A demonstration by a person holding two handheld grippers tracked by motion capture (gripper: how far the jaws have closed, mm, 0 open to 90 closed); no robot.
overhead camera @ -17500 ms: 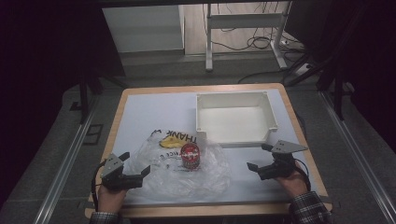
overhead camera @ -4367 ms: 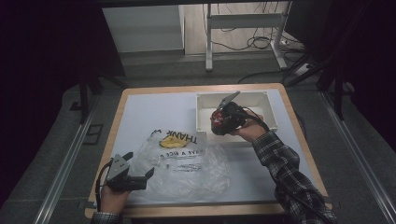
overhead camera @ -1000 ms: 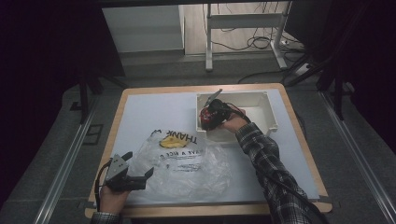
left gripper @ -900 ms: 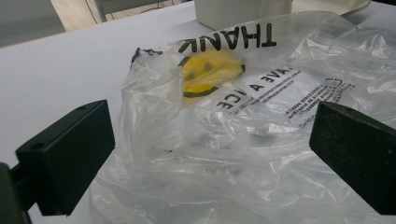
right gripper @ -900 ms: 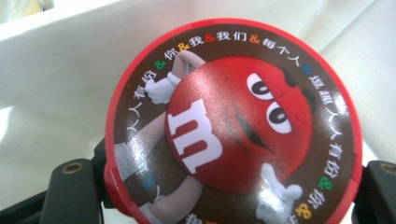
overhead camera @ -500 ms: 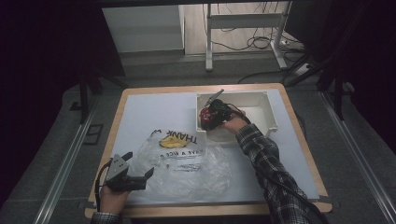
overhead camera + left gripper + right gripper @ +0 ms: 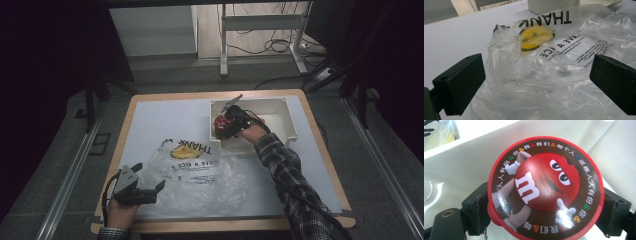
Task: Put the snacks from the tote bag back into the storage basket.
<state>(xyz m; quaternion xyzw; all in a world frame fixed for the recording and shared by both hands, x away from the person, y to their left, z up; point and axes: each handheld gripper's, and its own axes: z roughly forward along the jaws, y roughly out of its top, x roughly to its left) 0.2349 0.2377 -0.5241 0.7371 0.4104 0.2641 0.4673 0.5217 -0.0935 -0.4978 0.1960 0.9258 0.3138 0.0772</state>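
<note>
A round red candy tub (image 7: 546,187) with a cartoon lid sits between the jaws of my right gripper (image 7: 546,215), which is shut on it. In the high view the right gripper (image 7: 226,123) holds the candy tub (image 7: 220,125) low inside the left end of the white bin (image 7: 280,134). A clear plastic bag (image 7: 200,172) printed with a yellow smiley lies flat on the table. My left gripper (image 7: 146,190) rests at the bag's left edge, open; in its own view the plastic bag (image 7: 554,75) lies between and beyond the wide-apart left gripper (image 7: 544,85) jaws.
The white table top (image 7: 150,120) has a wooden rim. The bin stands at the back right. Beyond the table's far edge are dark floor, a metal frame (image 7: 260,25) and cables.
The right gripper carried the candy tub from above the bin down to the bin's left end. The left gripper and the bag have stayed put.
</note>
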